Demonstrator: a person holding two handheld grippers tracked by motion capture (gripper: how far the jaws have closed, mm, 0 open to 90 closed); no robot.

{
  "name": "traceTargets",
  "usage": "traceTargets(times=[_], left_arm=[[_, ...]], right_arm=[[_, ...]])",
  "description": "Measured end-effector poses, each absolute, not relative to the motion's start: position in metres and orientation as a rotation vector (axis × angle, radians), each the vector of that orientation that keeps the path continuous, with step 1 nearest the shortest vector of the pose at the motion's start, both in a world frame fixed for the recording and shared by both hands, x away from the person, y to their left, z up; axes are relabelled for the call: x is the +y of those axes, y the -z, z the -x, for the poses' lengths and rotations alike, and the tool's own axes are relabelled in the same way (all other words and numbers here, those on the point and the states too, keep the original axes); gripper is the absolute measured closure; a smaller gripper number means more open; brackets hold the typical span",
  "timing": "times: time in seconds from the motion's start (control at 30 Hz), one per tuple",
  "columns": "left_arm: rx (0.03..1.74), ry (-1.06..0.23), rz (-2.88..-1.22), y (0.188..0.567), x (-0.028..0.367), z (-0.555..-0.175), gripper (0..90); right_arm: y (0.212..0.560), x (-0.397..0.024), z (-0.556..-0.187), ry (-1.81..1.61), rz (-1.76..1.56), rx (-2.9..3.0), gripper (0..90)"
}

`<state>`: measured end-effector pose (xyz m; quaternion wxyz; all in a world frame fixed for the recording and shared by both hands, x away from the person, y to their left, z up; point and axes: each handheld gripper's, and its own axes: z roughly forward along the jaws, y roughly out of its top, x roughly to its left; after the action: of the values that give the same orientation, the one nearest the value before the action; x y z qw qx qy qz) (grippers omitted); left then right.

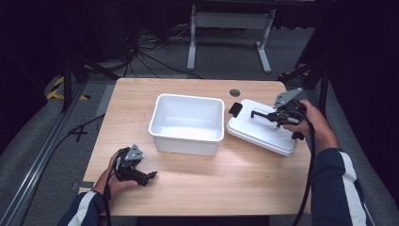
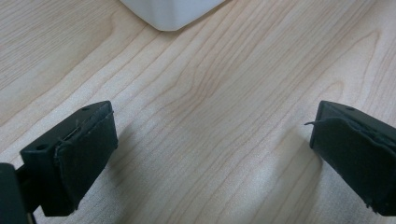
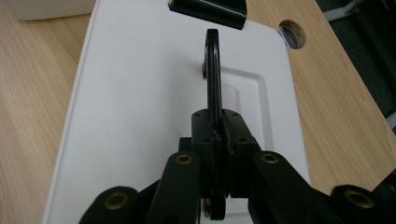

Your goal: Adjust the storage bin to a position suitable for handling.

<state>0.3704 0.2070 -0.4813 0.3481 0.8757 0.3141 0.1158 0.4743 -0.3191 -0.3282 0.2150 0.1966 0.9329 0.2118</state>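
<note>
Right tongs (image 3: 217, 135) clamped on white plastic lid's (image 1: 263, 128) black handle (image 3: 213, 70); open white tub (image 1: 187, 123) lies frame-left. Left tongs (image 2: 210, 154) apart.

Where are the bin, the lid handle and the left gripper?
white bin (image 1: 162, 132), high view, front-left rim.
lid handle (image 3: 213, 70), right gripper view, upright black bar.
left gripper (image 2: 210, 154), left gripper view, midway between its open jaws.
</note>
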Motion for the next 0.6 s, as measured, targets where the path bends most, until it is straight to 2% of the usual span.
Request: traceTargets(times=[0.6], left_arm=[[0.805,-0.306,-2.263,0.482,0.206,-0.372,1.0]], right_arm=[[0.359,-0.314,-0.49,-0.608,-0.606,2.604,85.2]])
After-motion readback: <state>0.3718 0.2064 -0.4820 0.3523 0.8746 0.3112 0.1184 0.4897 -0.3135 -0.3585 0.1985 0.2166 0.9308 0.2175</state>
